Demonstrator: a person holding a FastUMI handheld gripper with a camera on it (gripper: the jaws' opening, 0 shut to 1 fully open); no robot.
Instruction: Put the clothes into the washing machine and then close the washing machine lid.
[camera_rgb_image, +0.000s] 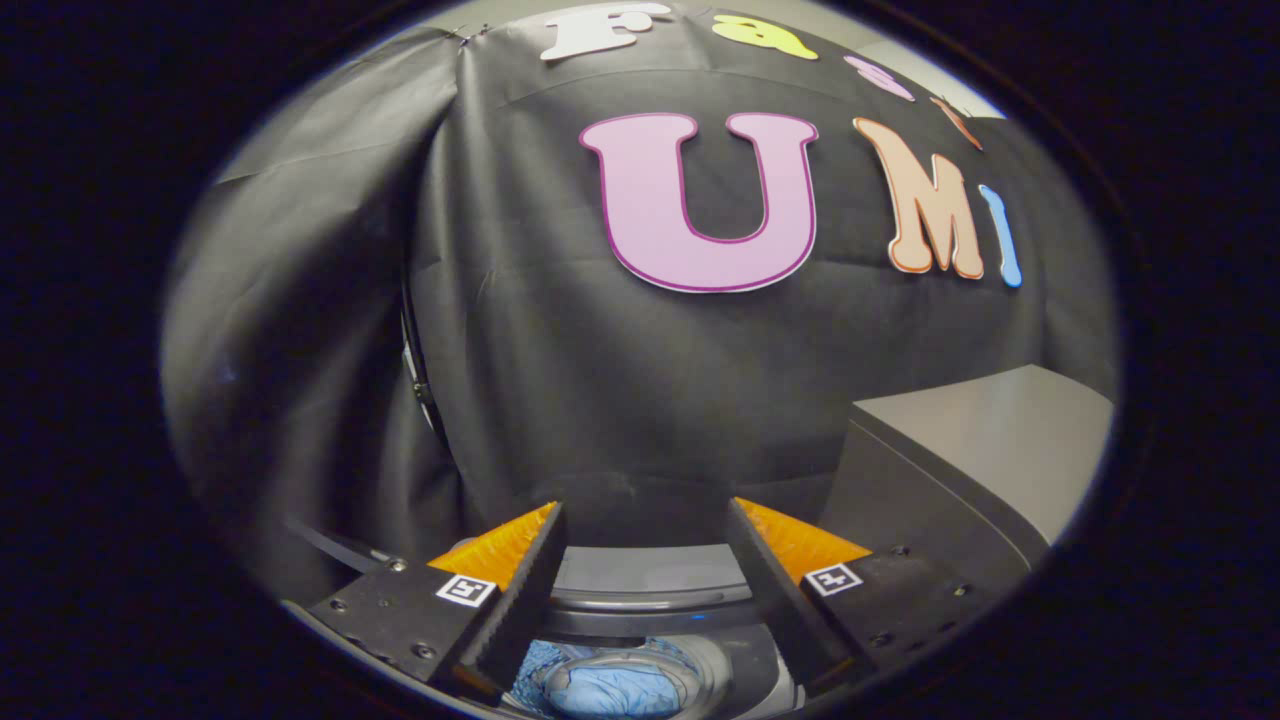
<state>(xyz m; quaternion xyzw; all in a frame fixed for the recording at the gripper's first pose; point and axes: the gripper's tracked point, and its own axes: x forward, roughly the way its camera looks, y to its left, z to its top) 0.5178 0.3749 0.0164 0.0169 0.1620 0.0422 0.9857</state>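
- The tongs (640, 520) have two long black fingers (525, 600) with fine ridged inner faces, like saw teeth.
- Each finger is backed by an orange wedge-shaped block (495, 548).
- Flat black mounting plates (400, 610) sit at the left and right bases, each with small dark screws.
- A small square black-and-white marker (466, 589) is stuck on each plate.

A big black cloth wall (560, 380) hangs at the back. A grey box with a flat top (985, 465) stands against it.
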